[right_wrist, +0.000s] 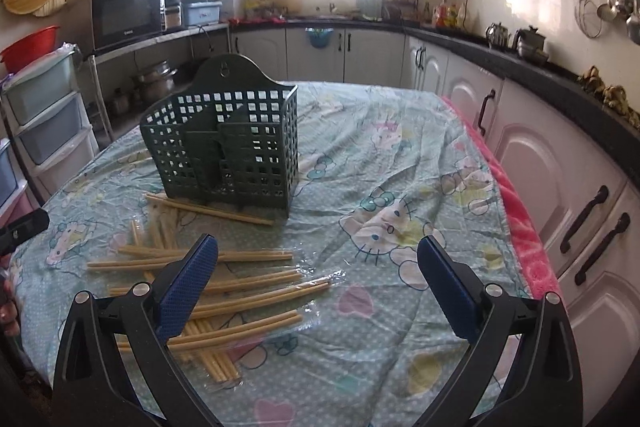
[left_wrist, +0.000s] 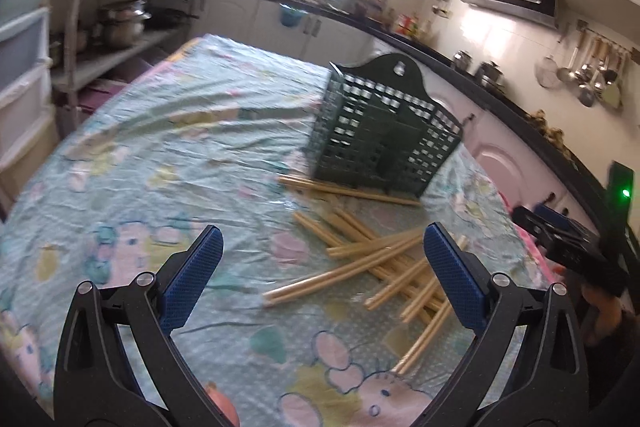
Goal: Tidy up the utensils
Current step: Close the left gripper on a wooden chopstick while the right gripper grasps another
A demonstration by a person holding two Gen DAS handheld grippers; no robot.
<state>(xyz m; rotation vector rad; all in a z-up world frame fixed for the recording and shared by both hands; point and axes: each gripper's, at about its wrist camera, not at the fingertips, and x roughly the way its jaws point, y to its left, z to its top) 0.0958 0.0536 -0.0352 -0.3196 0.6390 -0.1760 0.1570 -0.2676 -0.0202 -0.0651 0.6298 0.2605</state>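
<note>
On the table's pale green cartoon-print cloth [right_wrist: 400,155], the left gripper [left_wrist: 322,277] hovers with its blue-padded fingers [left_wrist: 192,279] spread wide and nothing between them. Ahead of it and to its right, the scattered pale bamboo chopsticks [right_wrist: 244,285], some in clear plastic sleeves, lie crossed in a loose heap near the cloth's near-left corner as the right camera sees it. Just behind them stands the dark green perforated plastic utensil holder [right_wrist: 228,151], upright, with one pair touching its base. The right gripper [right_wrist: 318,275] hangs over the cloth right of the heap, fingers likewise apart and empty.
</note>
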